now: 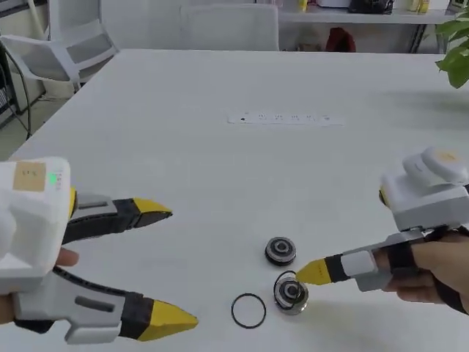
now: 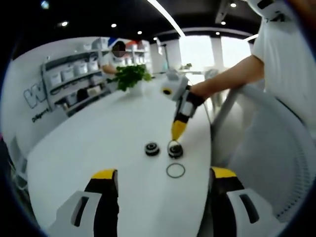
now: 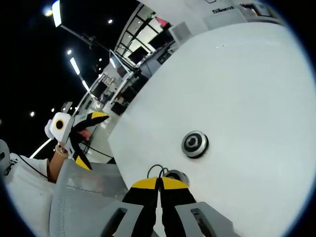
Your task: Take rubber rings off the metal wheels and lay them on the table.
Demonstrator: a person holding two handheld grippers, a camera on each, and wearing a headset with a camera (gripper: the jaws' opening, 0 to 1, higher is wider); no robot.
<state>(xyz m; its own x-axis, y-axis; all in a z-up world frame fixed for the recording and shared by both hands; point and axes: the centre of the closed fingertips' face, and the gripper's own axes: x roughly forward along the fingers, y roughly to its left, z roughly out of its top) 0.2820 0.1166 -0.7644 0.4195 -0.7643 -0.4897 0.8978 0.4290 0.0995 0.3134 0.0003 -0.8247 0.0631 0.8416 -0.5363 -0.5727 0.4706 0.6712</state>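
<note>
Jaws on the right gripper (image 1: 300, 276) are pressed together on a rubber ring (image 1: 283, 278), its loop lifted half off the nearer metal wheel (image 1: 292, 295). Beside that wheel a loose ring (image 1: 248, 310) lies flat on the table (image 1: 220, 161), and a second wheel (image 1: 281, 250) stands just beyond. The left gripper (image 1: 183, 267) hovers spread wide, well apart.

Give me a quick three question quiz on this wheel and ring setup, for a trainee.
1. True or false: the left hand-held gripper is open.
2. How many metal wheels stand on the table?
3. The loose rubber ring lies: A) flat on the table, B) around a wheel, C) between closed jaws.
Key: 1 true; 2 two; 3 A.
</note>
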